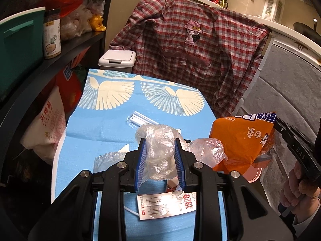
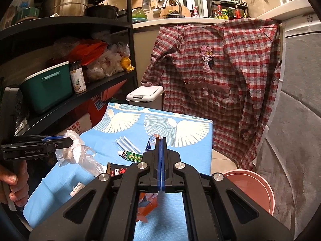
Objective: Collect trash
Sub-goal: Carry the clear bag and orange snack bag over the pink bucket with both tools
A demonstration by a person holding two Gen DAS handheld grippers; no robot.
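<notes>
My left gripper (image 1: 159, 142) is shut on a crumpled clear plastic bag (image 1: 158, 154), held above the blue tablecloth (image 1: 100, 124). My right gripper (image 2: 161, 140) is shut on an orange snack wrapper (image 2: 148, 204), which hangs below its pads. In the left wrist view that wrapper (image 1: 242, 142) hangs from the right gripper (image 1: 276, 121) at the right. The right wrist view shows the left gripper (image 2: 69, 140) with the clear bag (image 2: 78, 154) at the left. On the cloth lie a packet of straws (image 1: 140, 118), a white card (image 1: 166, 202), an ointment tube (image 2: 132, 155) and a dark packet (image 2: 116, 170).
A white lidded bin (image 2: 144, 96) stands beyond the table's far end. A pink basin (image 2: 252, 186) sits on the floor to the right. A plaid shirt (image 2: 220, 80) hangs from the counter. Black shelves (image 2: 80, 96) with boxes and bags line the left.
</notes>
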